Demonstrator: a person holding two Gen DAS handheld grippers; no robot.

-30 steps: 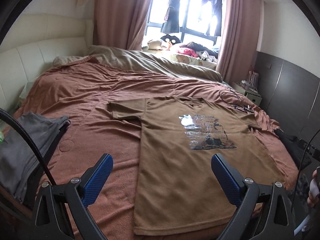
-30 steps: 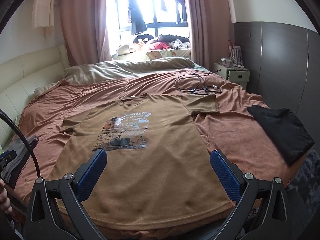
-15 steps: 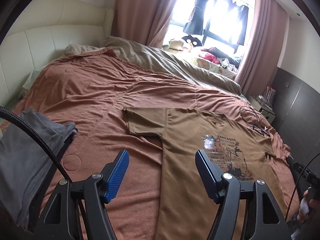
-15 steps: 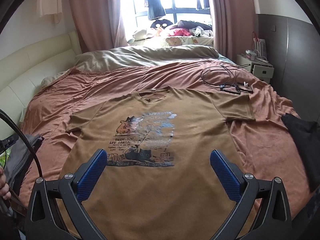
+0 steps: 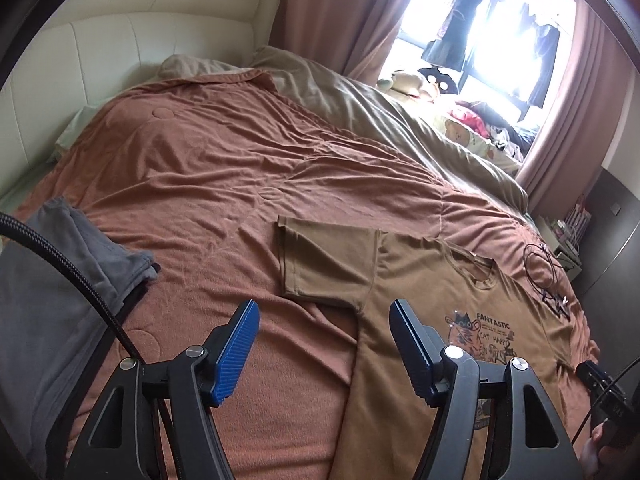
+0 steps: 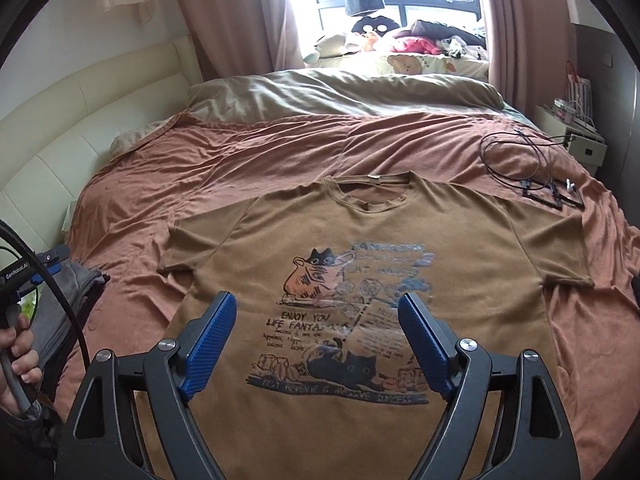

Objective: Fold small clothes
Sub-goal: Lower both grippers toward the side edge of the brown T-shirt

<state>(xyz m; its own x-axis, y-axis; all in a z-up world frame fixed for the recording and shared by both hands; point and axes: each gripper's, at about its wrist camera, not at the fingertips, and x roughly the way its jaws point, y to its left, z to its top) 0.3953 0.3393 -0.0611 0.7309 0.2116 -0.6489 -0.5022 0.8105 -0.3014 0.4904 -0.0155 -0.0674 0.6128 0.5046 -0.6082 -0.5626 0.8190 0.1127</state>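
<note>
both grippers, left [image 5: 322, 344] and right [image 6: 316, 338], have swung toward the shirt's [image 6: 360, 280] shoulders and narrowed, right one closing now, nothing between them, shirt flat on the bed [image 6: 240, 152], sleeve [image 5: 320, 264] at 12 o'clock, so folding is about to start.

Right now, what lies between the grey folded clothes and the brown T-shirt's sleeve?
Only bare rust-coloured bedspread, in the left wrist view: nothing lies between the grey folded clothes and the brown T-shirt sleeve.
</note>
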